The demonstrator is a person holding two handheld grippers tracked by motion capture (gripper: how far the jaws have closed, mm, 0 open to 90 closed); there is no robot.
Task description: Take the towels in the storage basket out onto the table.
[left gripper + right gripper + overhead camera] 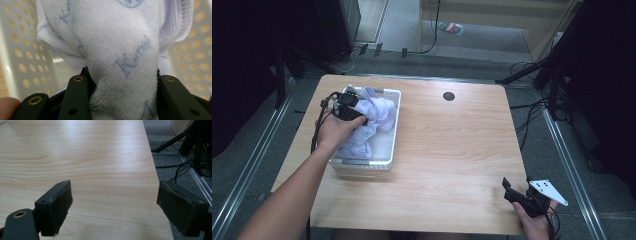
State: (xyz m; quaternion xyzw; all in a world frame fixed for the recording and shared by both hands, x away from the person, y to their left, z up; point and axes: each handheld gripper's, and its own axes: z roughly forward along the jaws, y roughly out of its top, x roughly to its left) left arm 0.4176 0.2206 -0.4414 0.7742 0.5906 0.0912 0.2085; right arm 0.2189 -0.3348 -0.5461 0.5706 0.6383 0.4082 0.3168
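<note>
High view: the left gripper [354,116] pinches the towel [374,112] to lift it from the basket [393,131] by the desk's [452,145] left edge, while the right gripper [524,192] idles with fingers [56,207] spread near the front right corner.

Fluffy terry cloth [120,45] (pale, printed) in a perforated plastic basket [394,125]; smooth matt wooden table [452,150].

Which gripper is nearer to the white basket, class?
Left. The left gripper is inside the white basket, closed on the pale towel. The right gripper is open, over the table's near right corner, far from it.
</note>
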